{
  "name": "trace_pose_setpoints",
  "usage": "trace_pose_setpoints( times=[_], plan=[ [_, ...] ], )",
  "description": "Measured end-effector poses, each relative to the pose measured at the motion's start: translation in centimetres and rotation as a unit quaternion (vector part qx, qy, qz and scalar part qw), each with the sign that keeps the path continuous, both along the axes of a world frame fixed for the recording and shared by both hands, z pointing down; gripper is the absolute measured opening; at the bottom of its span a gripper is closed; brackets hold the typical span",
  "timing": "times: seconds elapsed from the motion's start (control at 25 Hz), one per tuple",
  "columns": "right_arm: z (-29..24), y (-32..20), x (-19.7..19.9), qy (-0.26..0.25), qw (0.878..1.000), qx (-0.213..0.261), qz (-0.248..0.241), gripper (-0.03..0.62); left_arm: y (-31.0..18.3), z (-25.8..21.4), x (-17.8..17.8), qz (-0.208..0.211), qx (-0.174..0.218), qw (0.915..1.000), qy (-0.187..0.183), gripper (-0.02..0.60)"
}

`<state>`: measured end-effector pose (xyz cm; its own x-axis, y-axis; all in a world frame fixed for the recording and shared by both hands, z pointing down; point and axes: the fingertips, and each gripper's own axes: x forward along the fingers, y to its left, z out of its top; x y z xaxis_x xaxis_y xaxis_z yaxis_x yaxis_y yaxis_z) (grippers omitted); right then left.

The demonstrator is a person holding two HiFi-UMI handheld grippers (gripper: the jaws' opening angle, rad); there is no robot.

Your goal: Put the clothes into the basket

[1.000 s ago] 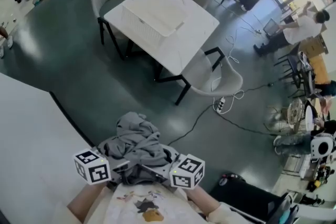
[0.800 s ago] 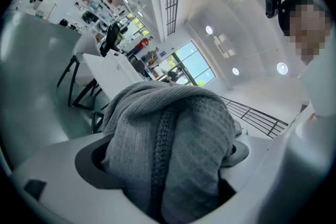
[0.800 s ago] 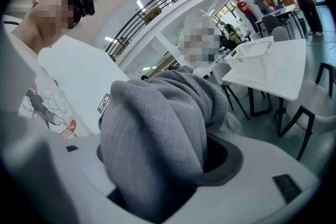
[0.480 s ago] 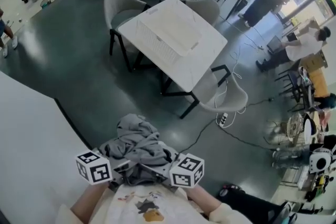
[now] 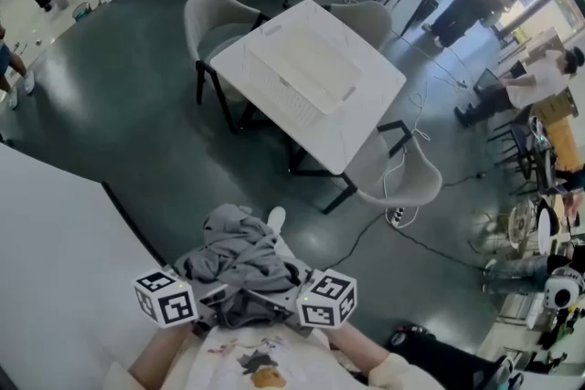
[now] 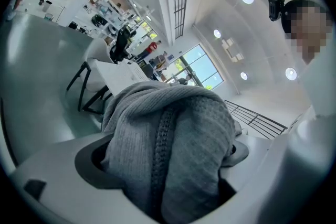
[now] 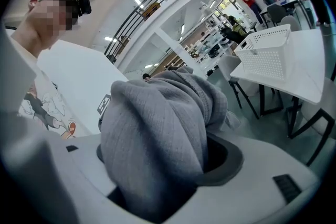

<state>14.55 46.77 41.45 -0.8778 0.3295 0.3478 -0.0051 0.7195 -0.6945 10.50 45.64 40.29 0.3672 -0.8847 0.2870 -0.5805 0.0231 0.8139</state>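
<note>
Left claw and right claw, side by side, grip grey clothes

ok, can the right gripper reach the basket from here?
Probably not yet. The right gripper is shut on the grey garment by the person's chest; the basket sits on the table across open floor. Path looks clear.

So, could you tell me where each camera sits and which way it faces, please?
Head view: on the person's head, looking steeply down at the floor, table and basket; shows their shirt, left gripper and right gripper.
Left gripper view: rides that gripper, facing the table; shirt at right.
Right gripper view: rides that gripper, facing the basket; shirt at left.
Shared: all three show the grey garment both grippers clamp.
</note>
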Motion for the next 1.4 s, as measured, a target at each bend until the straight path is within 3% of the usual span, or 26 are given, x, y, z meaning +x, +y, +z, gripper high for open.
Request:
trace_pose_setpoints(
  times=[0.52, 1.0, 1.4],
  plan=[
    [-2.0, -13.6, -3.6, -0.039, 0.999, -0.014, 0.014, 0.310, -13.6, -2.2, -3.3, 0.017, -0.012, 0.9988, -0.044, 0.509],
    [-3.2, -27.0, -0.8, -0.082, 0.996, -0.006, 0.038, 0.310, -27.0, -3.6, -0.4, 0.038, -0.001, 0.9954, -0.088, 0.509],
    [-2.1, -33.4, 0.0, -0.090, 0.994, -0.037, 0.055, 0.310, -33.7, -2.6, 0.4, 0.050, -0.023, 0.9939, -0.096, 0.509]
  ],
)
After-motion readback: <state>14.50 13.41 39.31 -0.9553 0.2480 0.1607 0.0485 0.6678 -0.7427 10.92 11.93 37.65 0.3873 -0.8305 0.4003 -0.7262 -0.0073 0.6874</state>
